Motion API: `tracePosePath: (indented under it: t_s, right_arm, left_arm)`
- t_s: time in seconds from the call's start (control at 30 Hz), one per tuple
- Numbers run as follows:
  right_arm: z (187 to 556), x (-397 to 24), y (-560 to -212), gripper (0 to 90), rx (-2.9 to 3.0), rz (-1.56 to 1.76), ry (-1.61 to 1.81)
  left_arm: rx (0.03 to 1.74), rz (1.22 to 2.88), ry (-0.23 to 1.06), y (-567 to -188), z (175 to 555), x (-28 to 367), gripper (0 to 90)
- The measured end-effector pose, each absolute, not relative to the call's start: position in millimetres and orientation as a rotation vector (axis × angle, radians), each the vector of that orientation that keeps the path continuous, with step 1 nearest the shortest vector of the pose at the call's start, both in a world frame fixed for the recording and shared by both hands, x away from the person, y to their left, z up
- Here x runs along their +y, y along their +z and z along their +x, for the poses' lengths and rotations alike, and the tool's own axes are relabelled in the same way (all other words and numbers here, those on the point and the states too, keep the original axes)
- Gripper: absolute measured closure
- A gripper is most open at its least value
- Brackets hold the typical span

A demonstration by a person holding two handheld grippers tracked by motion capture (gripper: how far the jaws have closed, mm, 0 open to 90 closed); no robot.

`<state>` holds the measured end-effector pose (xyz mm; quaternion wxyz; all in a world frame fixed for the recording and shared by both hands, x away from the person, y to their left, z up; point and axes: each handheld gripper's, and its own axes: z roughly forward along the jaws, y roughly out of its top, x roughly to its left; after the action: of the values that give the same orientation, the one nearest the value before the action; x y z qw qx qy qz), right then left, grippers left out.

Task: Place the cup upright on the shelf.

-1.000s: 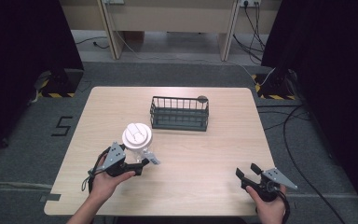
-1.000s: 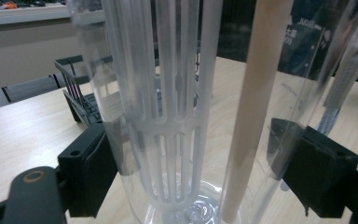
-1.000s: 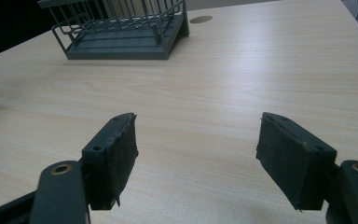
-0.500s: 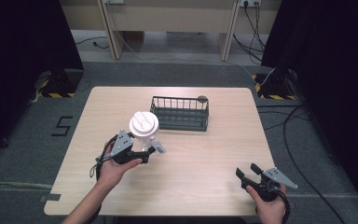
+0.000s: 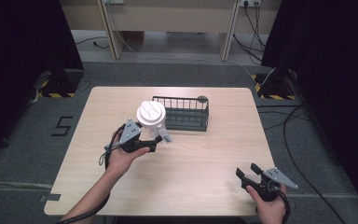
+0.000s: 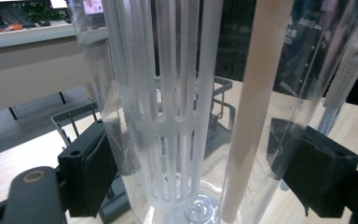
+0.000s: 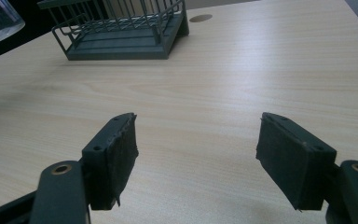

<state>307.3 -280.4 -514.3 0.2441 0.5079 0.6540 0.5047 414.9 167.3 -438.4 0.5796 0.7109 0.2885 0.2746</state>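
From above, the cup's [image 5: 151, 120] white lid hides its body, and your left gripper [image 5: 154, 138] is half tucked under it. Your left hand [image 5: 121, 156] holds it up just left of the rack [image 5: 182, 113], forearm angled in from below. In the left gripper view the clear cup [image 6: 186, 116] sits between both pads [image 6: 98, 168], clamped, with its top cut off. Your right gripper [image 5: 248, 173] rests low, well right of the rack, jaws wide apart and holding nothing.

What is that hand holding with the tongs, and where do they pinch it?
The left tongs hold a clear plastic bottle with a white lid, pinched by its lower body, one pad on each side. The right tongs are open and hold nothing.
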Motion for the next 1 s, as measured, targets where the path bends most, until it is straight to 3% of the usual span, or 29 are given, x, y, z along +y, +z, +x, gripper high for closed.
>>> tracePosePath:
  t_s: [1.0]
  right_arm:
    - [308.2, -281.1, -514.7, 29.1, 1.787, 1.403, 1.389]
  left_arm:
    - [0.700, 1.653, 0.684, -416.5, 467.5, 137.0, 17.7]
